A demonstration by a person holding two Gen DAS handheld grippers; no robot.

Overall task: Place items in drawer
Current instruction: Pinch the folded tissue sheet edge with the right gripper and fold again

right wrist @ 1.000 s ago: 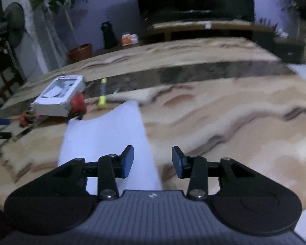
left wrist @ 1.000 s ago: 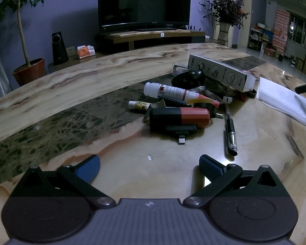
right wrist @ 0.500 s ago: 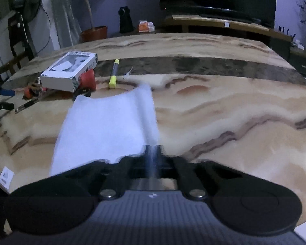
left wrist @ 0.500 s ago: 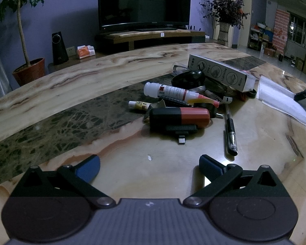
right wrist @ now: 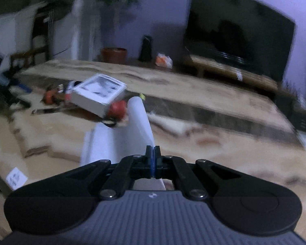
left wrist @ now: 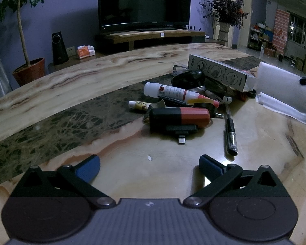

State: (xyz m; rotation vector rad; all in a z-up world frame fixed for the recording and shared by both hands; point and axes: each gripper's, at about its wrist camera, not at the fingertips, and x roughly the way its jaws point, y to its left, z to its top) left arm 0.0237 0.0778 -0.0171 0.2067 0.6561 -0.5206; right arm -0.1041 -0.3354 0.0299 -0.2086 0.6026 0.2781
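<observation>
Right claw (right wrist: 152, 159) now pinched tight on edge of white sheet (right wrist: 120, 140), was gaping second ago; sheet lifts off worktop (right wrist: 224, 149), view swinging. Left claw (left wrist: 149, 166) wide open, empty, unmoved facing clutter pile (left wrist: 185, 106). No drawer visible.

The room is dim, with pale violet walls (left wrist: 75, 10) and a large dark television (left wrist: 143, 2) standing on a low wooden stand (left wrist: 153, 35) against the far wall. Left of it stand a black speaker (left wrist: 59, 48), an orange tissue pack (left wrist: 85, 51) and a leafy tree in a terracotta pot (left wrist: 29, 70); right of it a vase of dark dried flowers (left wrist: 224, 12). The broad marble-patterned worktop (left wrist: 71, 85) fills the foreground, and at far right an open passage leads to a cluttered area with a barred window (left wrist: 298, 30).
</observation>
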